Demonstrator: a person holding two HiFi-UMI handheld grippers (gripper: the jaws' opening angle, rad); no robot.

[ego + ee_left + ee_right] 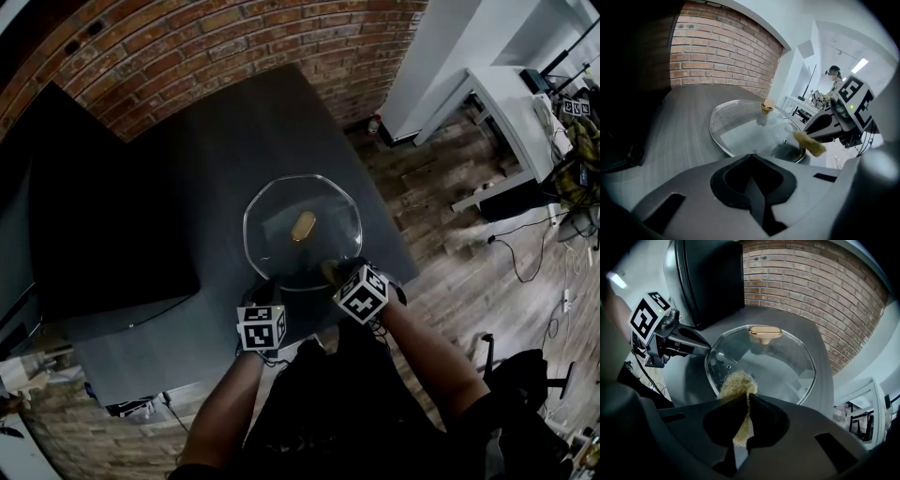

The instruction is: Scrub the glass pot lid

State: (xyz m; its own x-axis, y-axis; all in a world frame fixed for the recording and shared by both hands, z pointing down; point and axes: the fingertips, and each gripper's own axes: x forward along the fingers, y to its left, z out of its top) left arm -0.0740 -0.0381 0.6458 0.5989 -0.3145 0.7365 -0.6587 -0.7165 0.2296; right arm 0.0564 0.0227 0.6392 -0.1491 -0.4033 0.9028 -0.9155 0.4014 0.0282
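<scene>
head view: counter seen steeply from above | left gripper view: glass lid seen close from 7 o'clock | right gripper view: from 5 o'clock | lid shared

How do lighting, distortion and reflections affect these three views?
Head view: dim, fisheye curving the brick wall, glass lid faintly sheened. Left gripper view: bright ceiling lights at right, dark vignette at left, lid mirroring the pale room. Right gripper view: scrub pad sharp between the fingers, corners vignetted.
</scene>
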